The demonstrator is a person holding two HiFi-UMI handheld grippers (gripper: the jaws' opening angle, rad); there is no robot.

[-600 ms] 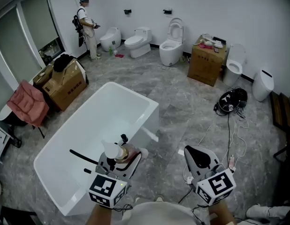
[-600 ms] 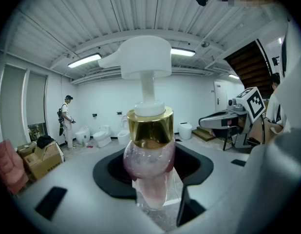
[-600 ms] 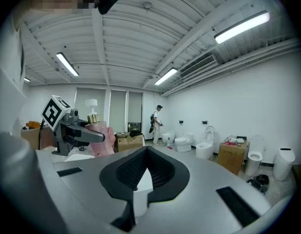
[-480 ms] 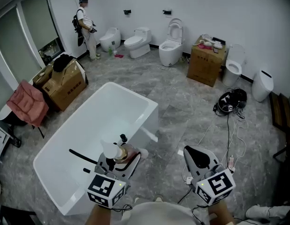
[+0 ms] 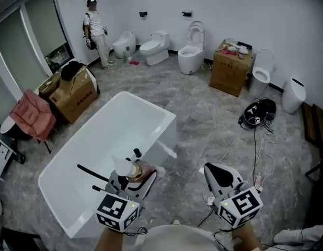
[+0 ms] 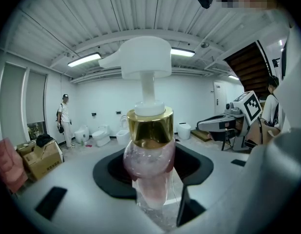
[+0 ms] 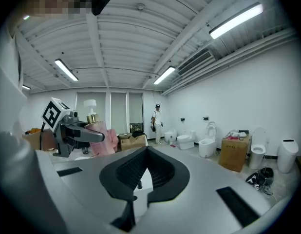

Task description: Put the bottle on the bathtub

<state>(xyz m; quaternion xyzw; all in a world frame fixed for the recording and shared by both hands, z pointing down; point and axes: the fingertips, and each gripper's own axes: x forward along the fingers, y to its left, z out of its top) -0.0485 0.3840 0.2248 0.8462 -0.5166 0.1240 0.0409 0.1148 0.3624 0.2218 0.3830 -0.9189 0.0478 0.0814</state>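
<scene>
A pump bottle (image 5: 129,170) with a pink body, gold collar and white pump head (image 6: 149,130) stands upright in my left gripper (image 5: 134,175), which is shut on its body (image 6: 153,174). In the head view it hangs over the near right side of the long white bathtub (image 5: 151,110). My right gripper (image 5: 220,175) is off to the right above the marble floor, its black pads (image 7: 162,167) together with nothing between them. The right gripper view also shows the left gripper (image 7: 72,129) and the bottle (image 7: 95,126).
Several toilets (image 5: 191,50) line the back wall, where a person (image 5: 94,29) stands. Cardboard boxes (image 5: 75,94) sit left of the tub and another box (image 5: 230,67) stands at the back. Cables and a black bag (image 5: 258,112) lie on the floor at right.
The person at the back wall has turned and stepped slightly. Both grippers and the bottle have kept their place.
</scene>
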